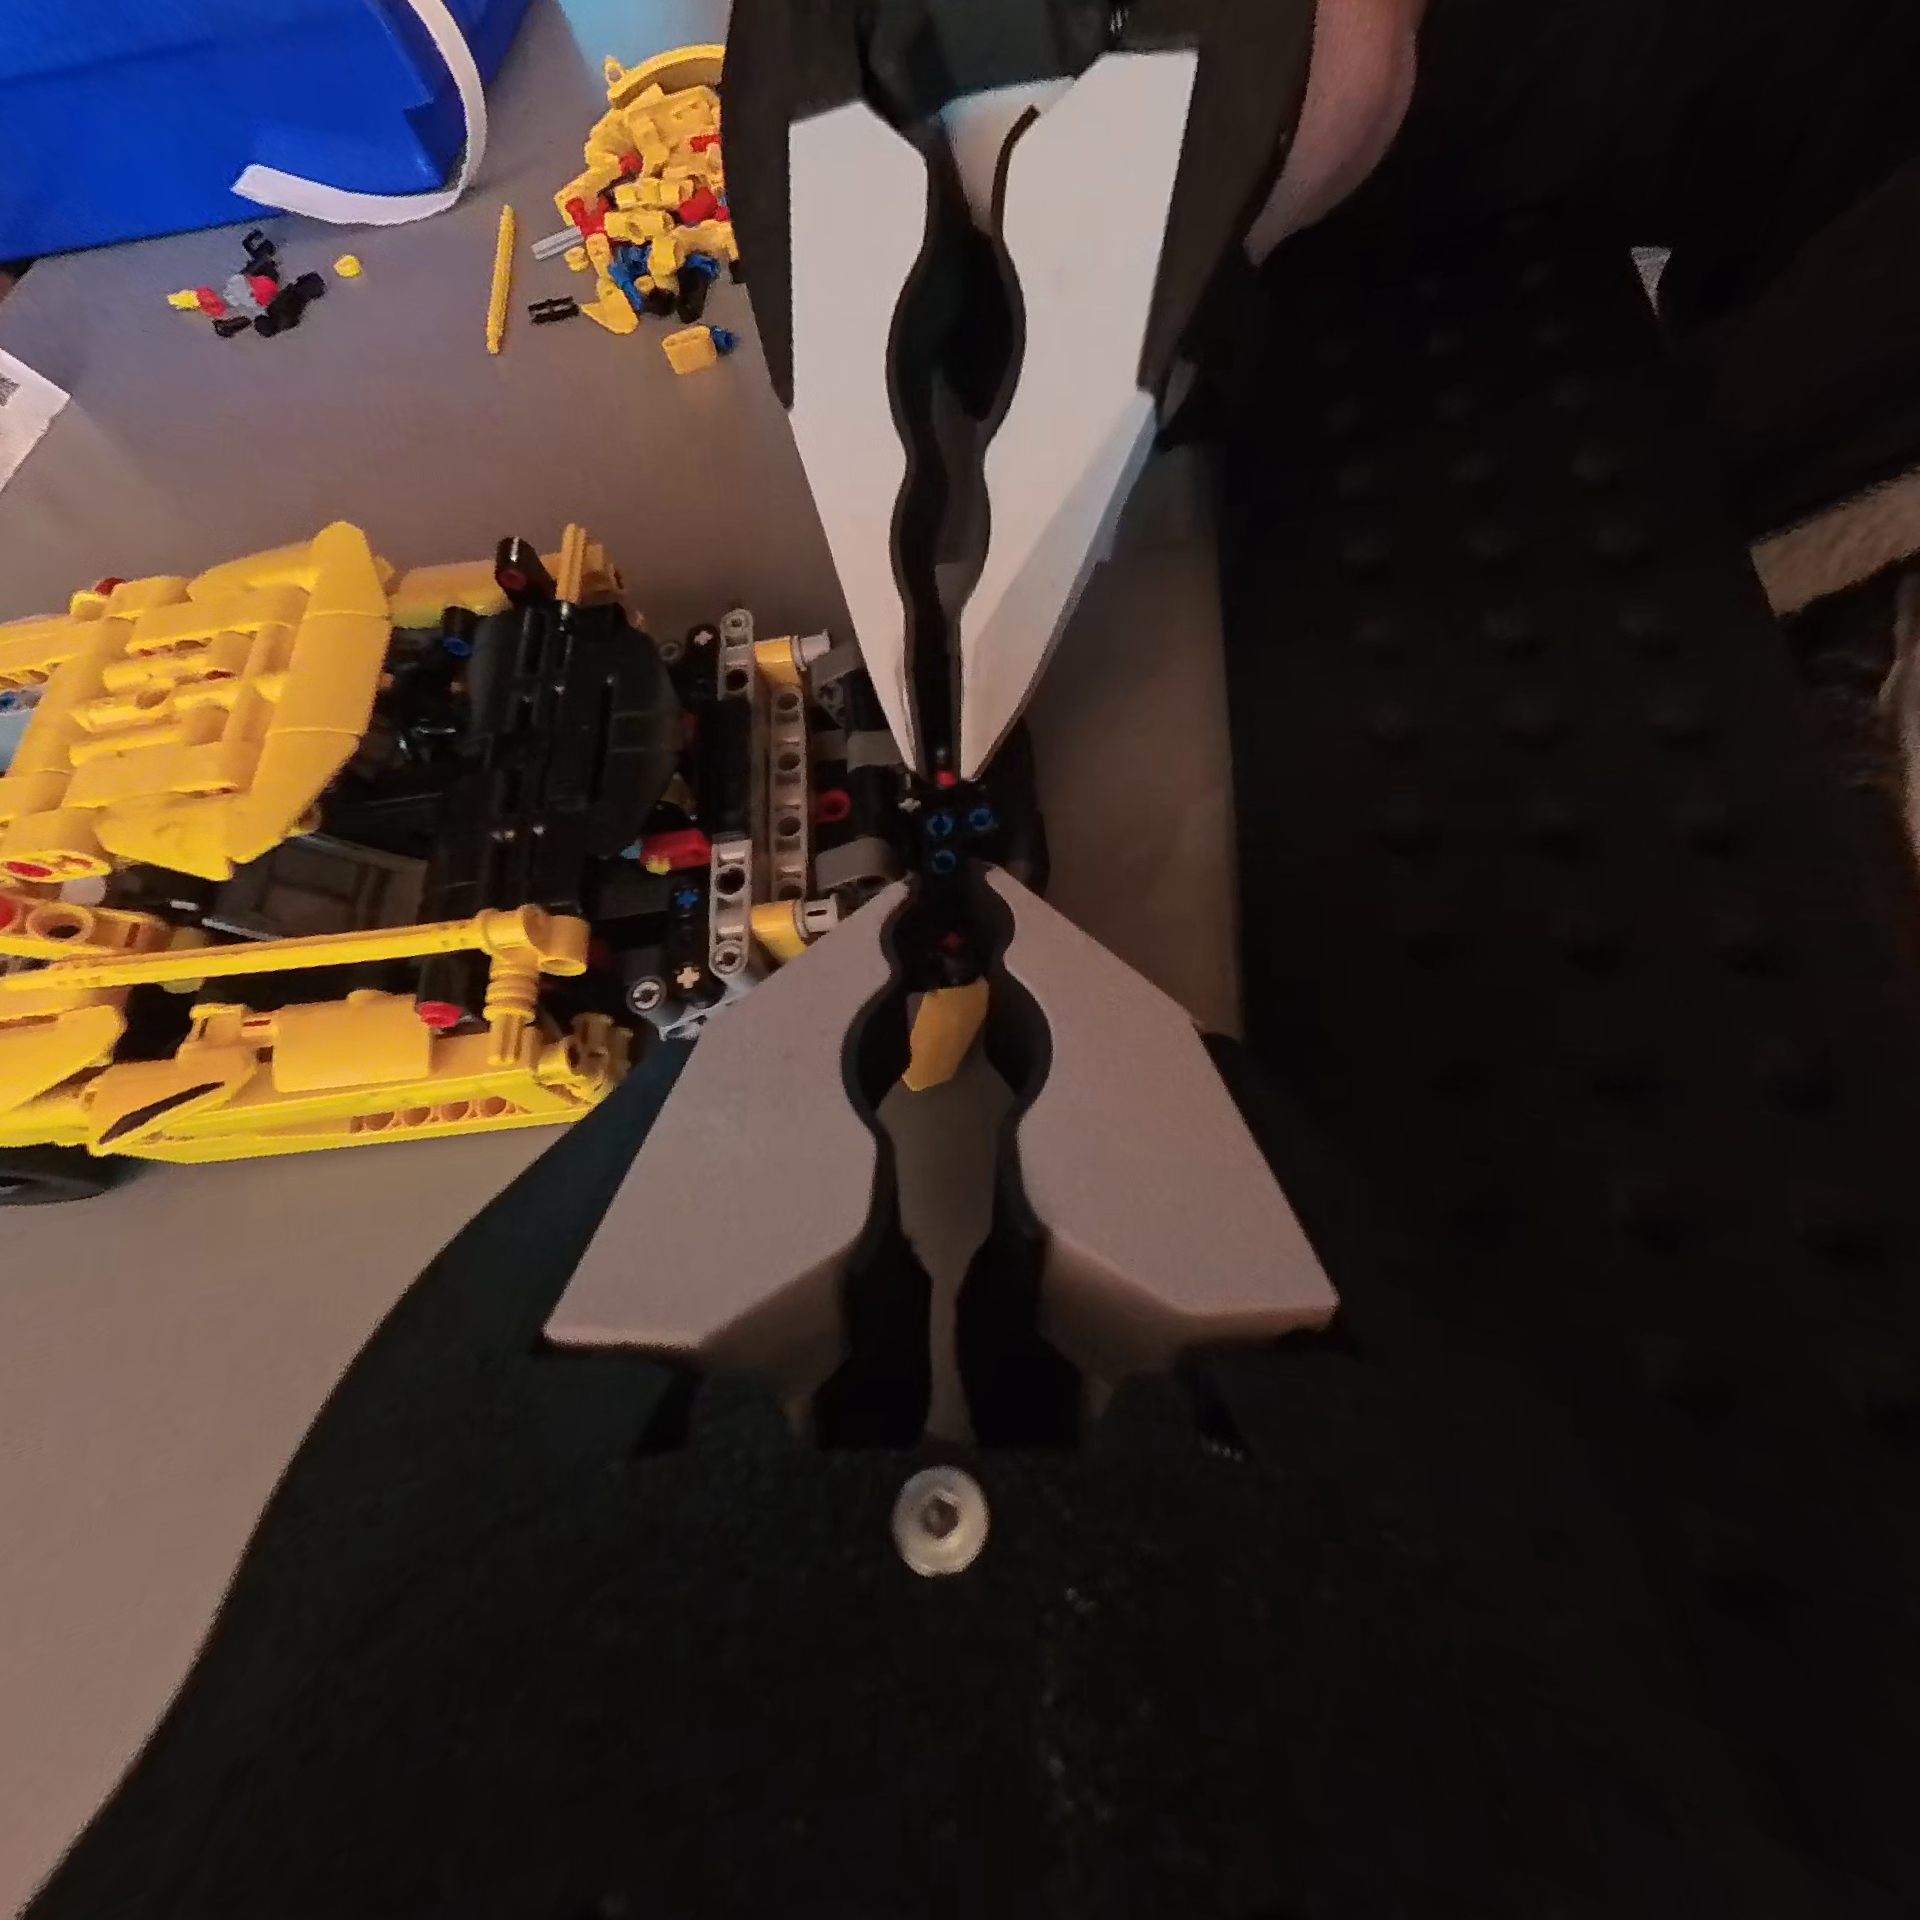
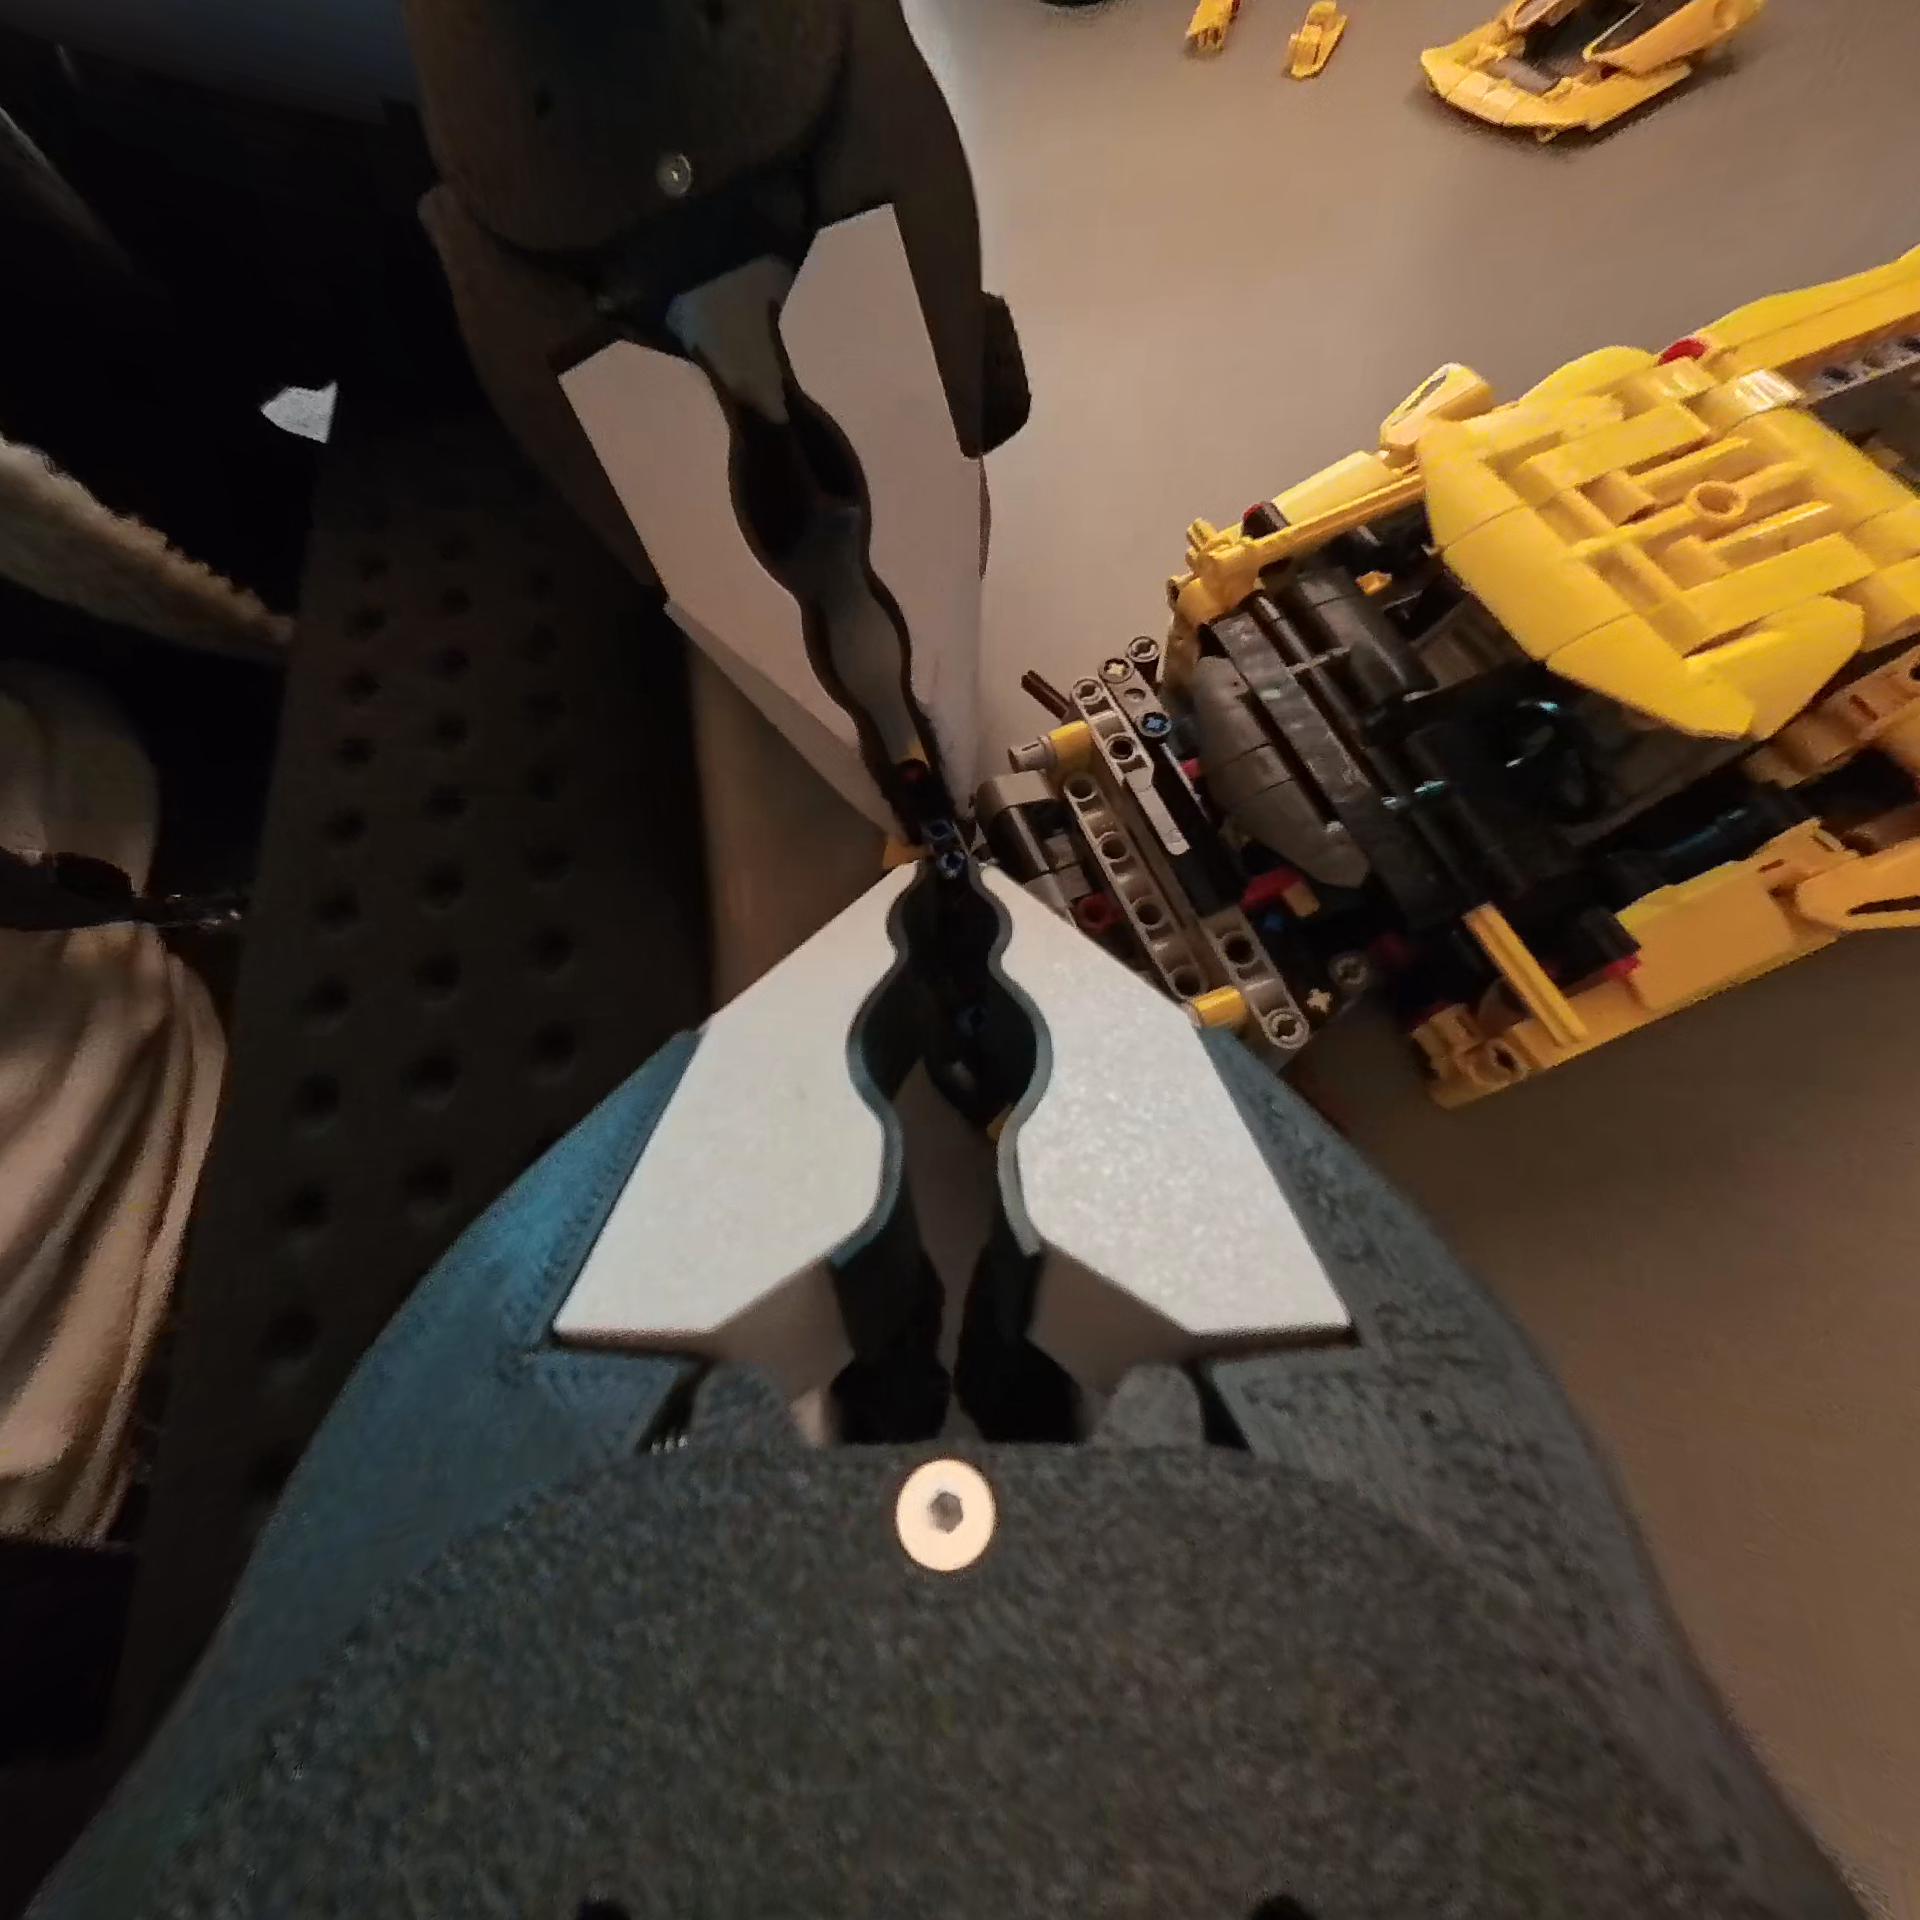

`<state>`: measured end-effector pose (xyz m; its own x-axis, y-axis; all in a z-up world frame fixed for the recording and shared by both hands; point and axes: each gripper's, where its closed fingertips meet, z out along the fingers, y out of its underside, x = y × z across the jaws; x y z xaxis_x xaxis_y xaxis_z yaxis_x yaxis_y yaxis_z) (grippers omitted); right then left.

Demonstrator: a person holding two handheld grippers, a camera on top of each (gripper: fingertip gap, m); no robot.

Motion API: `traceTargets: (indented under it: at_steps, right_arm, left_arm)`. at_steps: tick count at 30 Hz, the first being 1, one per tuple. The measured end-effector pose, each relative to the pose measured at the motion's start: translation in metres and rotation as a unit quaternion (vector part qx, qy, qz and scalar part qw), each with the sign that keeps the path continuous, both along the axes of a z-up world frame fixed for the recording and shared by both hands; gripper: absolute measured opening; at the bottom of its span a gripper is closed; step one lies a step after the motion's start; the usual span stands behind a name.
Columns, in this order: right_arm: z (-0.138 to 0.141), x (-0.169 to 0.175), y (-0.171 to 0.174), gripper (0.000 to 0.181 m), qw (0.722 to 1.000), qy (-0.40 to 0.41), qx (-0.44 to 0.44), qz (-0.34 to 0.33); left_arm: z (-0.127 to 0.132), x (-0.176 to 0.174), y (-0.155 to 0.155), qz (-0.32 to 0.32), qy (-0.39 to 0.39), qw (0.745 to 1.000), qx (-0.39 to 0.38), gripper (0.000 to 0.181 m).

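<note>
A grey table top [image 1: 260,1403] fills the left side of the left wrist view and the right side of the right wrist view [image 2: 1662,1351] — matte, evenly lit, with soft shadows. Past its edge lies a dark surface [image 2: 436,831] patterned with rows of small round holes — at the right of the left wrist view it sinks almost into black.
</note>
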<state>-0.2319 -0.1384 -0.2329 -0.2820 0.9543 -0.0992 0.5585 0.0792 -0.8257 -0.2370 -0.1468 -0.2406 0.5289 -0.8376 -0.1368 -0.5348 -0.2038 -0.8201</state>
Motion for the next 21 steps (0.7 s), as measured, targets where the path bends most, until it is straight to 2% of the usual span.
traceTargets:
  at_steps: [15,18,21]
  right_arm:
    - [0.0,-0.001,-0.006,0.005,1.0,0.008,-0.019,0.007]
    - [0.015,0.003,-0.003,0.01,0.998,0.059,0.002,0.007]
    - [0.035,0.012,0.028,0.016,0.991,0.119,0.007,-0.053]
  left_arm:
    - [0.0,0.0,-0.003,-0.008,-0.002,1.0,-0.003,0.007]
    - [0.001,-0.001,-0.006,-0.01,-0.008,1.0,-0.011,0.007]
    - [0.001,-0.003,-0.006,-0.01,-0.016,1.0,-0.023,0.007]
